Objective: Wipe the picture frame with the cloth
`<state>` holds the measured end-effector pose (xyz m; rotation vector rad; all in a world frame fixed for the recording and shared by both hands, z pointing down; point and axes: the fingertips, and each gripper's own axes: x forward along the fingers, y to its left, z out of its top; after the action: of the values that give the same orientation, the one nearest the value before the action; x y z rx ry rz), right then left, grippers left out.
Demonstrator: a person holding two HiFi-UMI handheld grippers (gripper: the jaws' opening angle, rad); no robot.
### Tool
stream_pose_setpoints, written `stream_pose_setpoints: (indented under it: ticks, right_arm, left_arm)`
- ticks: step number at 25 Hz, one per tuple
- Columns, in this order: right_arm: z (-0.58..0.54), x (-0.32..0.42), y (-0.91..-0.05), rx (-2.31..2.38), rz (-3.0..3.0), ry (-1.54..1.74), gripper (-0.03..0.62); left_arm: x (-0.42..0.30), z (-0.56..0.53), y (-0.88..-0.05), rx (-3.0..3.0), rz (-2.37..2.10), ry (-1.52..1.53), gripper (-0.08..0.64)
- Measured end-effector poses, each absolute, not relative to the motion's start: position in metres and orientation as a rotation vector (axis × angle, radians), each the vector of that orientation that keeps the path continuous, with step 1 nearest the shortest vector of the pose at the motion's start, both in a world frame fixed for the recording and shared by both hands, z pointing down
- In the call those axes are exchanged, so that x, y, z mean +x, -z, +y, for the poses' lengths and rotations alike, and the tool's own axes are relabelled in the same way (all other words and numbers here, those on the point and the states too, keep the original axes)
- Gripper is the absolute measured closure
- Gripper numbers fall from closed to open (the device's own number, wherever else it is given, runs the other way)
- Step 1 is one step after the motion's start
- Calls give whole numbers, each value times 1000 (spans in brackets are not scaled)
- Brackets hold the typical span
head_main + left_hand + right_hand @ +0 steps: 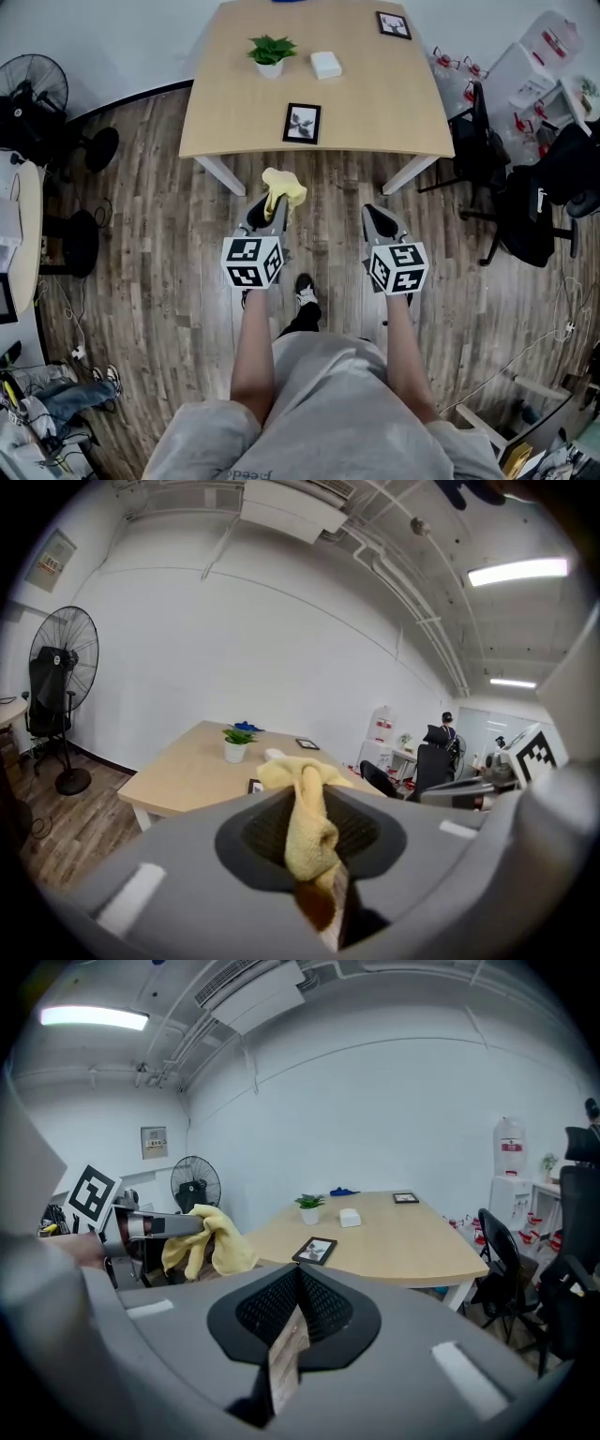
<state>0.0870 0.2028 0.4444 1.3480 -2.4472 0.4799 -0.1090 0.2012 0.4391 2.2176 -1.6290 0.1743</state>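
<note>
Yellow cloth (284, 187) clamped in left hand-held gripper (273, 210), picture frame (302, 123) beyond.

Ahead of the left gripper (272, 214), the picture frame (253, 786) sits almost wholly hidden behind the yellow cloth (309, 822) in the left gripper view; only one corner shows. The cloth's lower end disappears between the closed jaws. Farther ahead, a blue object (287, 1) is cut by the head view's top edge and is too small to identify.
</note>
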Motion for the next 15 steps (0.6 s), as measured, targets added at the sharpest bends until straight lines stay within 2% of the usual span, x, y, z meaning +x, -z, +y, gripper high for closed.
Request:
stream_pose_setpoints:
  ticks: [15]
  right_arm:
    - [140, 42, -456, 1324, -2418, -464, 594]
  left_arm:
    - [-144, 143, -460, 2210, -1582, -166, 428]
